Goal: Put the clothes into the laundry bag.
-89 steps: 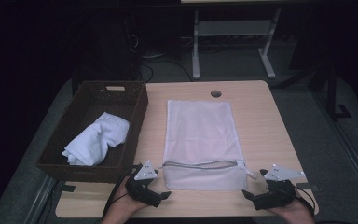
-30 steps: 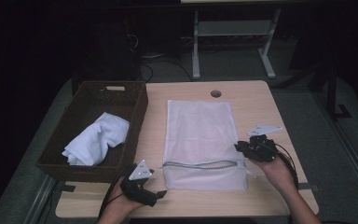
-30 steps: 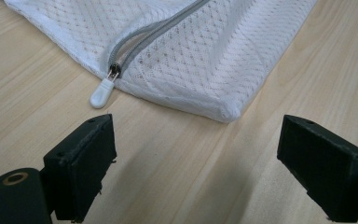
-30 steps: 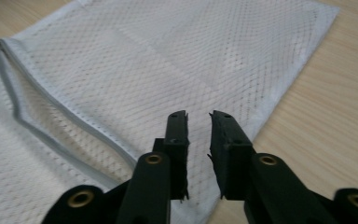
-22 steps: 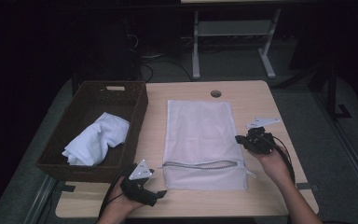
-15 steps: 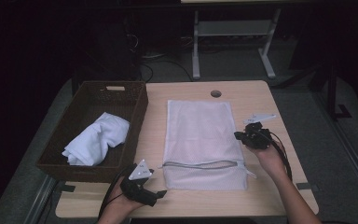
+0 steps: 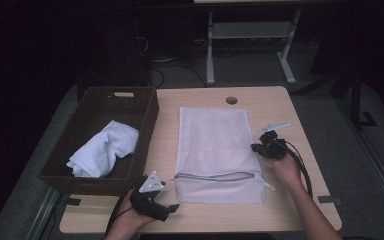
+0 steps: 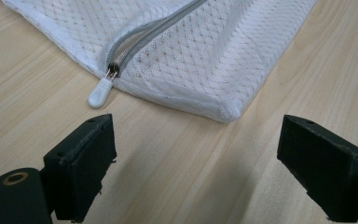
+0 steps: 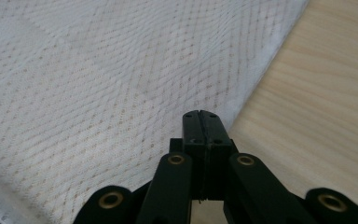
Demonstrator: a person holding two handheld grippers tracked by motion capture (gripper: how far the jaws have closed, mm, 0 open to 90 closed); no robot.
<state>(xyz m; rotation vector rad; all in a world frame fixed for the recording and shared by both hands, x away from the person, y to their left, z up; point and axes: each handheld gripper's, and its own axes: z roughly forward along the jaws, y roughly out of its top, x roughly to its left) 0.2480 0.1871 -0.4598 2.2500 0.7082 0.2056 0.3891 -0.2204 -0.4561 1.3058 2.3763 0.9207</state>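
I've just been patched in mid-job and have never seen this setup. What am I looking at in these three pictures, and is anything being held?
No robot here: a person holds hand-held tongs in each hand. The high view looks down on the table. The other two pictures come from cameras riding on each pair of tongs.

On the table lie a white mesh bag with a grey zipper, and a brown basket with a white cloth inside.

The left tongs are open near the bag's zipper pull, holding nothing. The right tongs are shut at the bag's right edge; whether they pinch the mesh, I cannot tell.
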